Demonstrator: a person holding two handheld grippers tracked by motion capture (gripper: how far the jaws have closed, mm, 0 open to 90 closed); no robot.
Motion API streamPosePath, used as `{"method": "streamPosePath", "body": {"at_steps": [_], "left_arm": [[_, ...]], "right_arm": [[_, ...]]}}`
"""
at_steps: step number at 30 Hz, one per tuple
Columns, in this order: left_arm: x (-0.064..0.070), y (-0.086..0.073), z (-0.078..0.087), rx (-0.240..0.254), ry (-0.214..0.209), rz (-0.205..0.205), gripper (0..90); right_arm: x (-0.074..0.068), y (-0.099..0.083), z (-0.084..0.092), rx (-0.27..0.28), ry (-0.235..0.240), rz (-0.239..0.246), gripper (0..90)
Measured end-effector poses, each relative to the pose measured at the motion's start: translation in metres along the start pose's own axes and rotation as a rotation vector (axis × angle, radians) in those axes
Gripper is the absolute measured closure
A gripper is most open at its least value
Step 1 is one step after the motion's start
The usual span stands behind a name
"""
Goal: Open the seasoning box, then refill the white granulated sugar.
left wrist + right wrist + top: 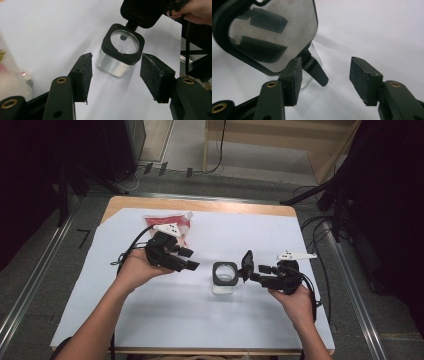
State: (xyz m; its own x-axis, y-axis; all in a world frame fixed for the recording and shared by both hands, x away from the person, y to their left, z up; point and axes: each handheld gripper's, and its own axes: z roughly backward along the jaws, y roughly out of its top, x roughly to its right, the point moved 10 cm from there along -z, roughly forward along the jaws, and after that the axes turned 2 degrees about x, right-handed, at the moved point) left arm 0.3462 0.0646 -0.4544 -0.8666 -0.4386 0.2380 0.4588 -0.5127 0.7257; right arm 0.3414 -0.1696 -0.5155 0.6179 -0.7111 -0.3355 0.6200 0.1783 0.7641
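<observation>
A clear square jar [224,276] with a black collar stands on the white table cover, its hinged black lid [247,264] flipped up on the right side. My left gripper [190,259] hovers to the jar's left, apart from it. In the left gripper view the jar [120,53] lies ahead of the open left gripper [116,75], with nothing between the pads. My right gripper [256,275] sits just right of the lid. In the right gripper view the right gripper [324,80] is open, and the glossy lid [272,32] stands beside its left pad [295,80], not between the pads.
A red and clear pouch [172,224] lies behind the left gripper at the back left, and shows blurred in the left gripper view [10,75]. The white cover [165,315] spans the wooden table. Cables and stand legs lie on the floor around it.
</observation>
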Motion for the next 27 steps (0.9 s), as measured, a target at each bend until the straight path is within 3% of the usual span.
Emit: {"method": "streamPosePath", "body": {"at_steps": [9,15,24,27], "left_arm": [[-0.013,-0.008,0.023,0.031,0.033,0.045,41.8],[-0.028,-0.019,0.046,0.047,0.076,0.083,42.0],[-0.043,-0.031,0.071,0.074,0.125,0.135,41.3],[-0.046,-0.033,0.077,0.081,0.122,0.139,40.6]], "right_arm": [[0.003,0.002,-0.004,-0.013,0.006,0.005,47.1],[0.0,0.005,-0.01,-0.022,0.021,0.026,50.3],[0.003,0.01,-0.013,-0.016,0.01,0.034,50.1],[0.004,0.01,-0.011,-0.016,0.004,0.031,50.8]]}}
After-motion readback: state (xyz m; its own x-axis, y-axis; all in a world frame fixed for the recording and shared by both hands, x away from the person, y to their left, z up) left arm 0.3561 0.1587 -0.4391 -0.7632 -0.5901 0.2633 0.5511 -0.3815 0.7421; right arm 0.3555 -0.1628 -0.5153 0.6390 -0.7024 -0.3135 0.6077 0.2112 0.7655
